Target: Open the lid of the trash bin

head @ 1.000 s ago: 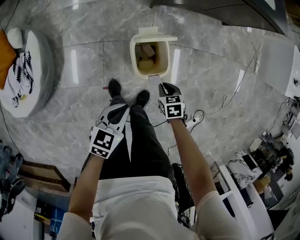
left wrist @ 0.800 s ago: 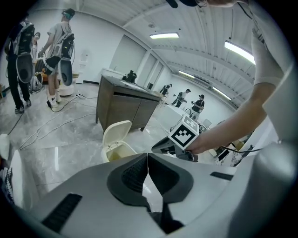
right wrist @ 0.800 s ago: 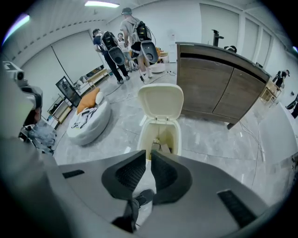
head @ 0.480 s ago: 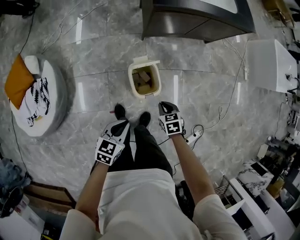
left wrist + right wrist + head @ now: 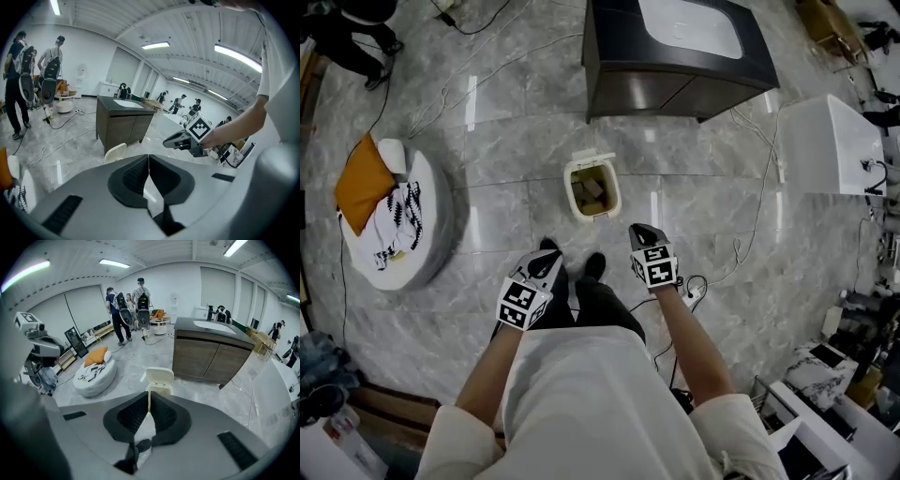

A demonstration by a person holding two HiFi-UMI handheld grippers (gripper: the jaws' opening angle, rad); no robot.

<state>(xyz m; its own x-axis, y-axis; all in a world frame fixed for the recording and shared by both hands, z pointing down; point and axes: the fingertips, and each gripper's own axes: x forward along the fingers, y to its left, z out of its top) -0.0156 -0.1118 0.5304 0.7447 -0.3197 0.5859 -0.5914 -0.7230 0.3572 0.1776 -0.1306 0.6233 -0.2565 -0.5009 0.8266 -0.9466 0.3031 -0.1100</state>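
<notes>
The right gripper (image 5: 641, 238) is hovering, jaws pressed together on nothing; the left gripper (image 5: 543, 269) is matching it; the trash bin (image 5: 570, 191) is standing ahead on the floor, apart from both, its lid (image 5: 591, 157) tilting up open.

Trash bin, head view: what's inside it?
The lid stands open, so the trash bin shows tan, cardboard-like scraps piled inside. Anything beneath them, and the bin's bottom, is covered.
</notes>
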